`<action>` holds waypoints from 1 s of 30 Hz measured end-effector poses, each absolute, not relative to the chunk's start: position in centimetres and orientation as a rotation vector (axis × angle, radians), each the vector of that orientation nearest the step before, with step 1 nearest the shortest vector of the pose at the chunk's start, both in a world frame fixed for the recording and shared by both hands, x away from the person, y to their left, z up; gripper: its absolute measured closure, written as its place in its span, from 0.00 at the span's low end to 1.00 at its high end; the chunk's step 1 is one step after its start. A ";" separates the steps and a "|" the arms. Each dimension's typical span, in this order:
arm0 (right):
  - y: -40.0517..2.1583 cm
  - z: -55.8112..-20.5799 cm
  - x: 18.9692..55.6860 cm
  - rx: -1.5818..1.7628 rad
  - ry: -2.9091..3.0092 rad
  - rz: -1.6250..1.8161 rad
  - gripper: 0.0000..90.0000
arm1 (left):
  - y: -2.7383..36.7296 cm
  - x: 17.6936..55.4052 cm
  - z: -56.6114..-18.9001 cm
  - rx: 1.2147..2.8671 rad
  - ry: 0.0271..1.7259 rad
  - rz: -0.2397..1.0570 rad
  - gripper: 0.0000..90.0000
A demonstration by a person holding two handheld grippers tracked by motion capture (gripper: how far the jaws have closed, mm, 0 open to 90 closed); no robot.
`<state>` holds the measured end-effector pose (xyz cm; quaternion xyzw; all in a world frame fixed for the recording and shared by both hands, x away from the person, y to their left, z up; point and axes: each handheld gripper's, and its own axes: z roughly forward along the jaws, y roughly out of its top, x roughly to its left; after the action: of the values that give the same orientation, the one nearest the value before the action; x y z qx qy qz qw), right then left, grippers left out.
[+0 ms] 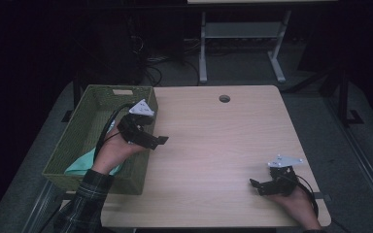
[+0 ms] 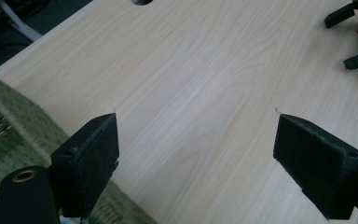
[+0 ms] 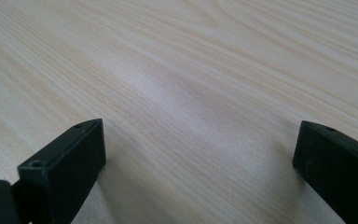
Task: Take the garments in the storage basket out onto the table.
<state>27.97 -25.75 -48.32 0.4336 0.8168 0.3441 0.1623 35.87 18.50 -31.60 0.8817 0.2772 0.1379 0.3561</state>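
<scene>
A green woven basket [image 1: 97, 182] stands on the left end of the light wooden table [image 1: 223, 145]. A pale green cloth [image 1: 80, 165] lies inside it, partly hidden by the person's left hand. My left gripper [image 1: 159, 141] hovers over the basket's right rim, pointing right over the table. In its own view the left gripper [image 2: 196, 135] is open with nothing between the jaws, and the basket [image 2: 14, 121] lies at lower left. My right gripper [image 1: 255, 186] rests near the table's front right corner, pointing left. That right gripper [image 3: 200, 135] is open over bare wood.
A round cable hole [image 1: 224, 98] sits near the table's far edge. Beyond the table stand a white desk frame [image 1: 203, 53] and cables on the dark floor. The right gripper's jaws [image 2: 349, 39] show far off in the left gripper view.
</scene>
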 end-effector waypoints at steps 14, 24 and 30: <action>-25.7 -48.3 27.9 1.241 2.329 0.981 0.02 | 21.6 36.7 -31.4 2.257 0.794 0.394 0.15; -25.7 -48.3 27.9 1.242 2.329 0.981 0.02 | 23.9 37.3 -32.7 2.233 0.870 0.417 0.15; -25.8 -48.3 28.0 1.236 2.328 0.980 0.02 | 26.1 37.6 -33.9 2.190 0.938 0.419 0.15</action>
<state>27.95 -25.77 -48.31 0.4337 0.8166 0.3438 0.1639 37.55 26.06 -33.90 0.8468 0.3628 0.1621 0.3536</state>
